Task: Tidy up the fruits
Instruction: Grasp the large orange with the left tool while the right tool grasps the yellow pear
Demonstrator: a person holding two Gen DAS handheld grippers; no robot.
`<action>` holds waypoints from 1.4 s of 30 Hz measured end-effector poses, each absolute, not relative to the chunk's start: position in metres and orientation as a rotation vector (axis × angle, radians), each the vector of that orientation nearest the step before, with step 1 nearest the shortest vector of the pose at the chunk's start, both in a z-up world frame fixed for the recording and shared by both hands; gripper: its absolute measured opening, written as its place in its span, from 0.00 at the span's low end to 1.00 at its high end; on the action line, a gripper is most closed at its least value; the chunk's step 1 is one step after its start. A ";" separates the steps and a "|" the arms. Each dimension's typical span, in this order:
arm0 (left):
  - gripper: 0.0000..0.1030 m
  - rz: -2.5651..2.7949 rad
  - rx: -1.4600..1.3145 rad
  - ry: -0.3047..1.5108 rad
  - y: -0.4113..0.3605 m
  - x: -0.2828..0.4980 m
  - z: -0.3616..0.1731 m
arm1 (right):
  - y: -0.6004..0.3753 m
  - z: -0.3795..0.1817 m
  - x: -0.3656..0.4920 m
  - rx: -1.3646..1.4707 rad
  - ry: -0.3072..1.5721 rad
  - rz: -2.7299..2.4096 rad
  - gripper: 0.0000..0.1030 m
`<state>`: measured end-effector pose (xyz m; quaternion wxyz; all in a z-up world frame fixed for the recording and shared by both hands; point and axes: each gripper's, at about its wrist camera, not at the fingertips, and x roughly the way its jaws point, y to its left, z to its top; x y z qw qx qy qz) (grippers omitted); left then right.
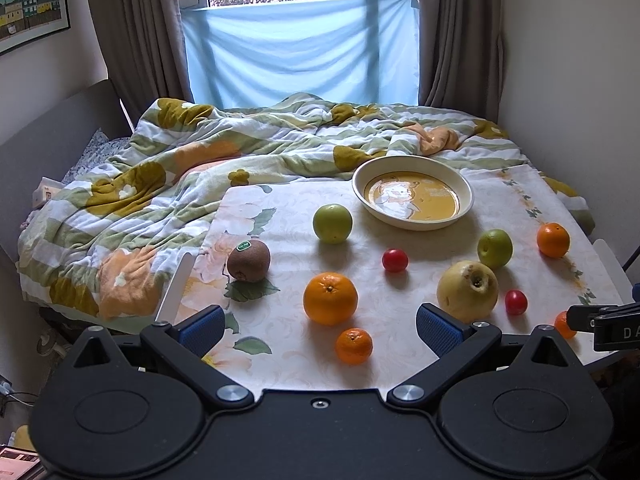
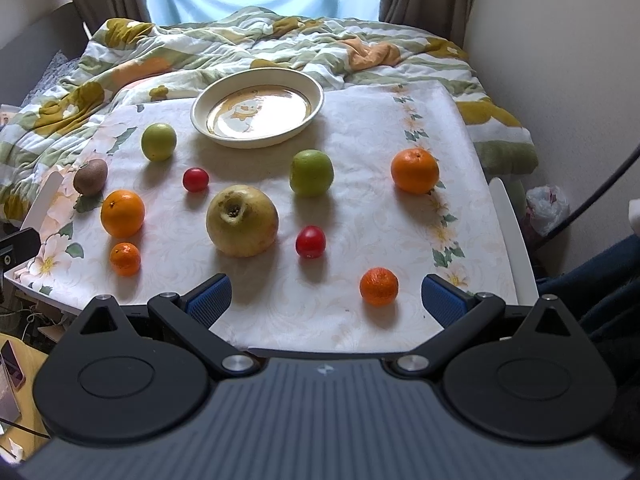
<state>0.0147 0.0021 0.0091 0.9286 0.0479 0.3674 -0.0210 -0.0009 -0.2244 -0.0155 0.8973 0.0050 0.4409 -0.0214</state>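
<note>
Both jaws spread, mandarin [image 2: 379,286] nearest, plate [image 2: 208,128] bare

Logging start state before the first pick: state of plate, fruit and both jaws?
plate: empty, upright
kiwi: on cloth, sticker on
large yellow fruit: on cloth, dimpled end up
left gripper: jaws open, holding nothing
right gripper: jaws open, holding nothing

The right gripper [image 2: 326,300] hangs wide open over scattered fruit (a small mandarin [image 2: 379,286] nearest), plate [image 2: 224,136] bare.
</note>
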 end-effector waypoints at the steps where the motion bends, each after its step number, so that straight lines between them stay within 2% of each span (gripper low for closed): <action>1: 1.00 -0.043 0.096 0.760 0.003 0.018 0.008 | -0.220 -0.013 -0.001 0.008 0.913 -0.038 1.00; 7: 1.00 -0.026 0.089 0.786 0.002 0.034 -0.009 | -0.217 -0.017 0.011 -0.003 0.923 0.017 1.00; 15: 1.00 0.017 0.096 0.797 0.004 0.058 -0.047 | -0.214 -0.050 0.038 -0.030 0.960 0.101 1.00; 29: 0.97 0.014 0.145 0.769 -0.005 0.101 -0.100 | -0.195 -0.097 0.076 -0.149 0.867 0.287 1.00; 35: 0.79 -0.009 0.138 0.815 -0.010 0.115 -0.117 | -0.188 -0.107 0.086 -0.172 0.869 0.336 1.00; 39: 0.71 -0.015 0.142 0.823 -0.013 0.118 -0.121 | -0.182 -0.111 0.088 -0.216 0.846 0.351 1.00; 41: 0.63 -0.030 0.130 0.825 -0.014 0.120 -0.122 | -0.180 -0.112 0.089 -0.222 0.841 0.361 1.00; 42: 0.63 -0.033 0.126 0.827 -0.015 0.120 -0.122 | -0.180 -0.113 0.091 -0.220 0.842 0.365 1.00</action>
